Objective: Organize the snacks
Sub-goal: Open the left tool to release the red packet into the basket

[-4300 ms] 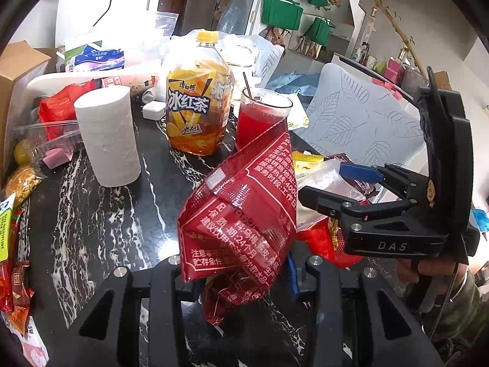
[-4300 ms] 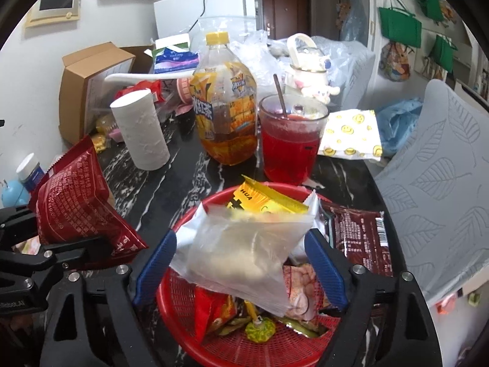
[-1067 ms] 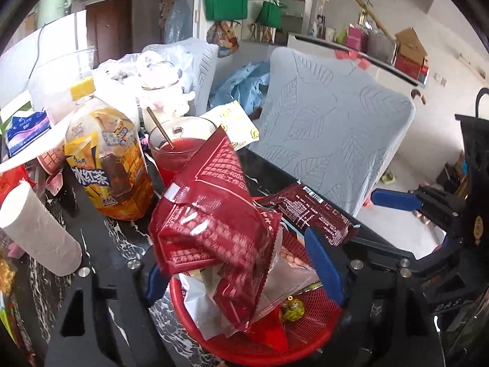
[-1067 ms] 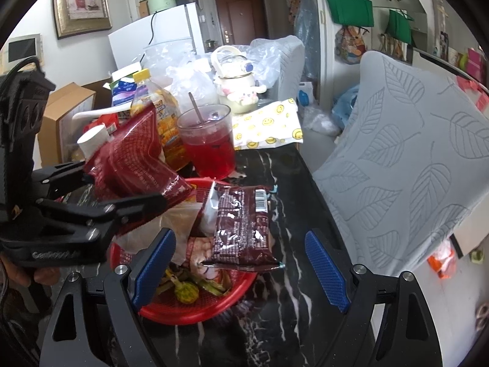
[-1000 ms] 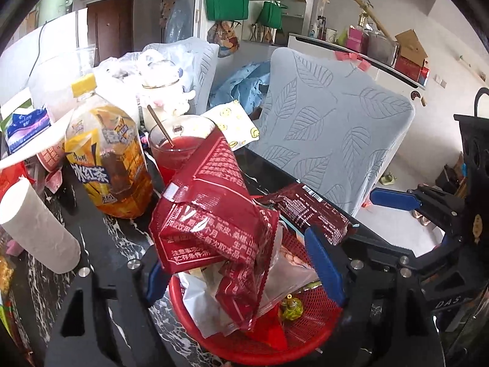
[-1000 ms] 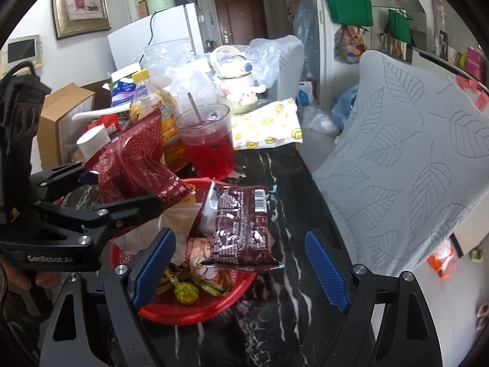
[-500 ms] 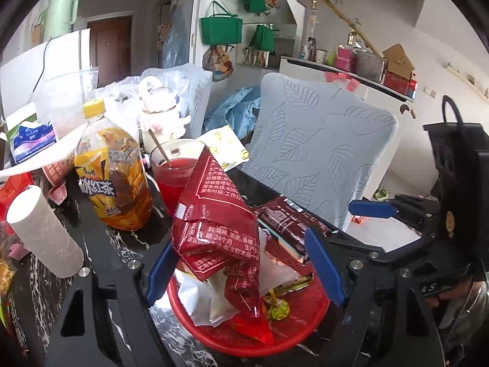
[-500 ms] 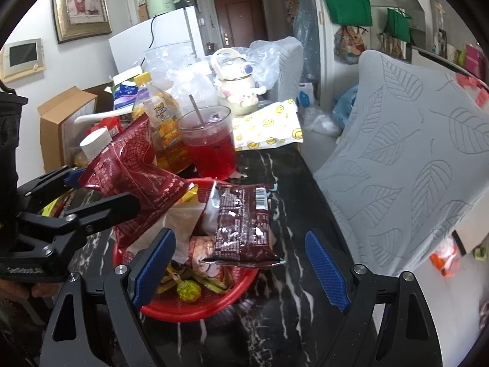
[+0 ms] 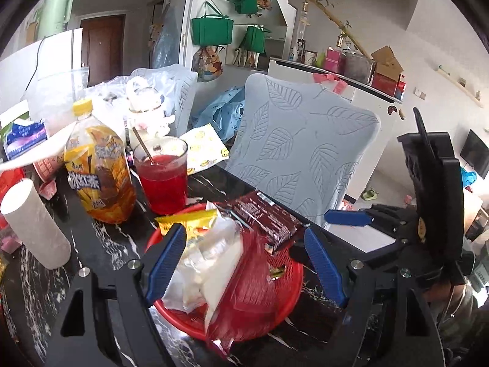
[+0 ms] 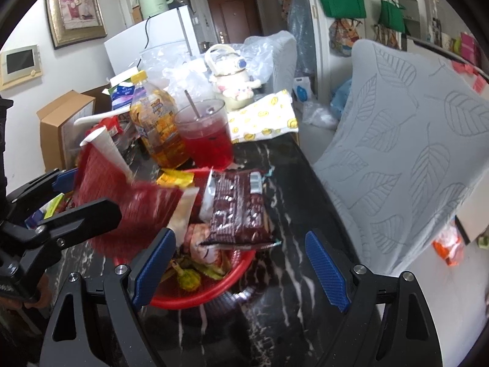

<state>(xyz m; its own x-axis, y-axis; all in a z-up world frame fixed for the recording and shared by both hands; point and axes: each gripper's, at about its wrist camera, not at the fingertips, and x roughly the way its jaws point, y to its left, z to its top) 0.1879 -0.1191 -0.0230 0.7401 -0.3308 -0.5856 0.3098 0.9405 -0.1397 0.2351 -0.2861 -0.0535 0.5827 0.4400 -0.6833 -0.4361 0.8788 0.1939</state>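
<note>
Red plastic mesh basket between the left jaws, glossy crinkled foil packets, a dark brown wrapper shiny ahead of the right jaws, polished black marble tabletop, matt paper roll, clear glass tumbler.

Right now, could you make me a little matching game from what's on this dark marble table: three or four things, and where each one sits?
Things:
1. dark brown snack packet
2. clear glass of red drink
3. white paper roll
4. yellow-capped tea bottle

Places:
A. left of the glass
B. behind the red mesh basket
C. across the basket's rim
D. far left, apart from the basket

Pairs: 1-C, 2-B, 3-D, 4-A
</note>
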